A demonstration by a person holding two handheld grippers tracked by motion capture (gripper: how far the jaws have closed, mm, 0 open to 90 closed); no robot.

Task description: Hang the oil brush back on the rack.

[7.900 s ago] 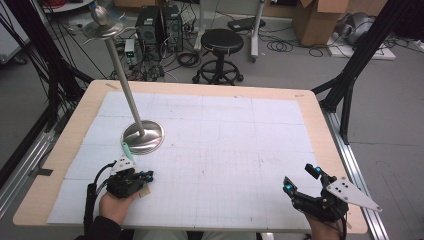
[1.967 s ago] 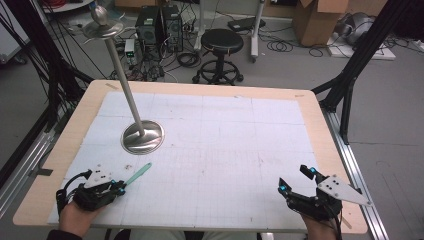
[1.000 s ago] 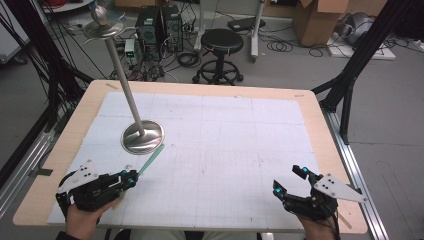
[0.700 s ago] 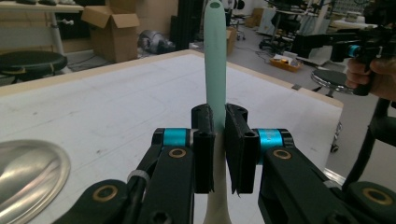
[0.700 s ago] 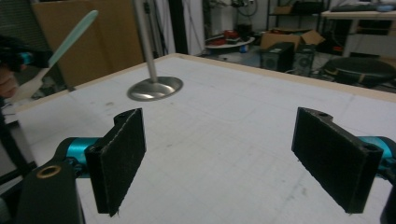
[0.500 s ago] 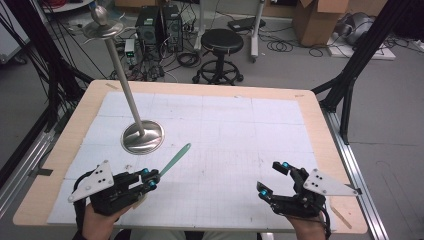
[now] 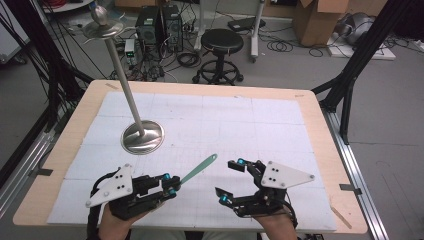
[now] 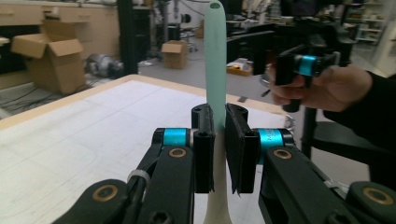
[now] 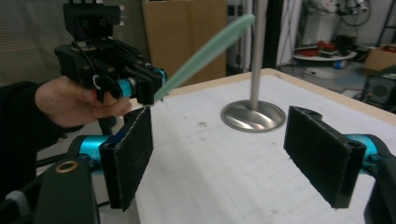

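A wooden table [image 7: 320, 130] with a pale rim stands in a workshop. A white gridded mat [image 7: 240, 125] covers most of its top, leaving the wood bare along the edges. On the mat, toward the far left, rests a round metal stand [image 7: 142, 137] with a tall, leaning pole.

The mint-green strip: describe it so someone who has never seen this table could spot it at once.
Start at the white gridded mat on the wooden table, where a steel stand rises at the left. Nearer the person, the left gripper is clamped on a thin flat strip that slants up toward the table's middle. It is the only pale green, blade-like thing there, with a small hole near its free tip.
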